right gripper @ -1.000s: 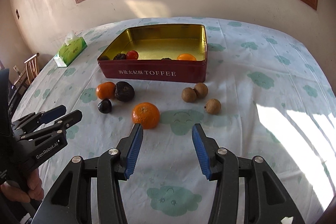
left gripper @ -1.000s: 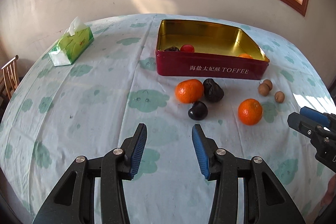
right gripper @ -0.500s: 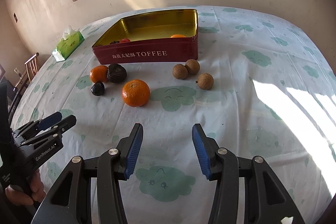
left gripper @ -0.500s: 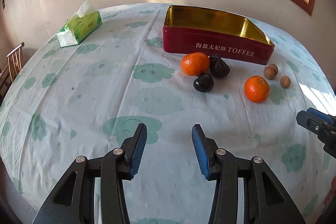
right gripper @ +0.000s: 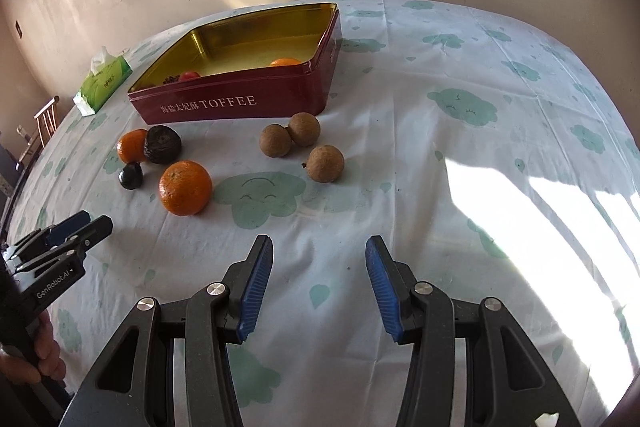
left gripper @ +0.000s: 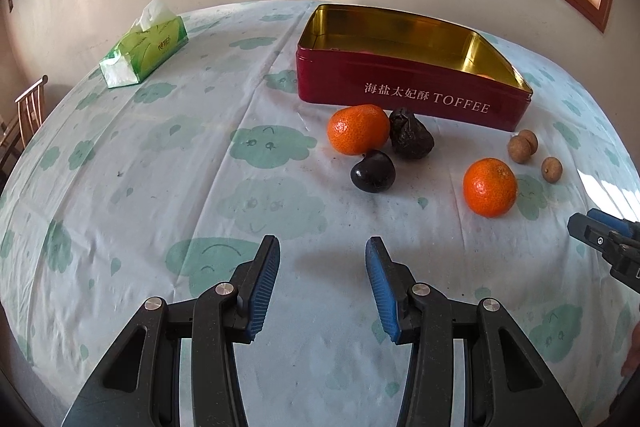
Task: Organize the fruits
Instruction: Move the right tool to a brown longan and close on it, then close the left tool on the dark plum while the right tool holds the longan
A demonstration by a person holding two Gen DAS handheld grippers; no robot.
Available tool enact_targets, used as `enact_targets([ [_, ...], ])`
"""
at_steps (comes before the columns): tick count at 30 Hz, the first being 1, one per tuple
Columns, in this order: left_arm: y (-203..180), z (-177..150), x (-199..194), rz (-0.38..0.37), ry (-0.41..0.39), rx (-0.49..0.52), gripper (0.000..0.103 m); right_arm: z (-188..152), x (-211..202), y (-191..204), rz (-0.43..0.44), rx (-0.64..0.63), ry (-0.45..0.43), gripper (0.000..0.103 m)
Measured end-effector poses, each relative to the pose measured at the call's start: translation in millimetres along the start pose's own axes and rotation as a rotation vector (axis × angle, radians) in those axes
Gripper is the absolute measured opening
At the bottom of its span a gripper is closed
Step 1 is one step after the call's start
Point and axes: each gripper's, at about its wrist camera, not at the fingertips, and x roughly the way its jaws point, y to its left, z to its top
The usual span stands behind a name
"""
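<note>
A red TOFFEE tin (left gripper: 408, 95) (right gripper: 240, 103) stands open at the back and holds an orange (right gripper: 285, 61), a small red fruit (right gripper: 188, 75) and a dark one. In front of it lie two oranges (left gripper: 358, 129) (left gripper: 489, 187), a wrinkled dark fruit (left gripper: 411, 139), a smooth dark fruit (left gripper: 373, 171) and three brown longans (right gripper: 325, 163) (right gripper: 275, 140) (right gripper: 304, 129). My left gripper (left gripper: 322, 247) is open and empty, low over the cloth, short of the dark fruit. My right gripper (right gripper: 318, 247) is open and empty, short of the longans.
A green tissue box (left gripper: 144, 45) stands at the back left. The table wears a white cloth with green cloud prints (left gripper: 160, 163). A chair back (left gripper: 28, 111) shows past the left edge. A wall and window frame stand behind the table.
Both grippers have dropped lower and moved forward towards the fruit, which now looks larger. Both have stayed open. No fruit has moved.
</note>
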Motion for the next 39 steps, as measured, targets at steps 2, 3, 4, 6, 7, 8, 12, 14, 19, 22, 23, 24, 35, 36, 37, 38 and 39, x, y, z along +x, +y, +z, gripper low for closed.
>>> enact_targets([
  [2,0,2,2,0.006,-0.001,-0.009,0.046,5,6,-2,-0.003,-0.010,0.009,0.046],
  [3,-1,3,2,0.004,-0.004,-0.013,0.046,7,8,-2,-0.001,-0.015,0.014,0.046],
  [4,-1,5,3,-0.001,-0.006,-0.013,0.046,9,11,-2,-0.002,-0.025,0.020,0.046],
  [6,-2,6,5,0.002,-0.011,-0.006,0.046,13,16,0,-0.014,-0.051,0.021,0.046],
  [7,-3,7,7,0.003,-0.007,0.001,0.046,15,18,1,-0.017,-0.060,0.021,0.045],
  [8,-3,8,9,0.001,-0.002,0.006,0.046,17,21,1,-0.017,-0.063,0.020,0.045],
  [12,-5,12,12,-0.017,-0.004,0.030,0.046,25,28,3,-0.039,-0.085,0.007,0.039],
  [14,-8,15,13,-0.016,-0.007,0.047,0.046,28,31,4,-0.043,-0.095,0.002,0.037],
  [19,-11,21,18,-0.034,-0.008,0.062,0.046,33,36,8,-0.066,-0.108,-0.015,0.034],
  [22,-13,23,20,-0.042,-0.008,0.070,0.046,34,36,10,-0.068,-0.105,-0.027,0.025],
  [23,-14,24,21,-0.045,-0.007,0.075,0.046,34,36,11,-0.068,-0.104,-0.029,0.025],
  [24,-15,24,22,-0.047,-0.007,0.078,0.046,34,36,12,-0.074,-0.106,-0.033,0.025],
  [35,-22,34,31,-0.084,0.006,0.097,0.046,22,31,12,-0.082,-0.048,-0.096,0.025],
  [36,-23,35,32,-0.083,0.006,0.098,0.046,21,31,12,-0.084,-0.050,-0.098,0.025],
  [37,-23,37,33,-0.084,0.004,0.102,0.046,21,31,12,-0.083,-0.049,-0.098,0.025],
  [38,-23,38,35,-0.084,0.002,0.105,0.046,21,30,12,-0.080,-0.047,-0.099,0.025],
  [39,-23,39,36,-0.077,0.000,0.106,0.046,21,30,11,-0.077,-0.045,-0.099,0.025],
])
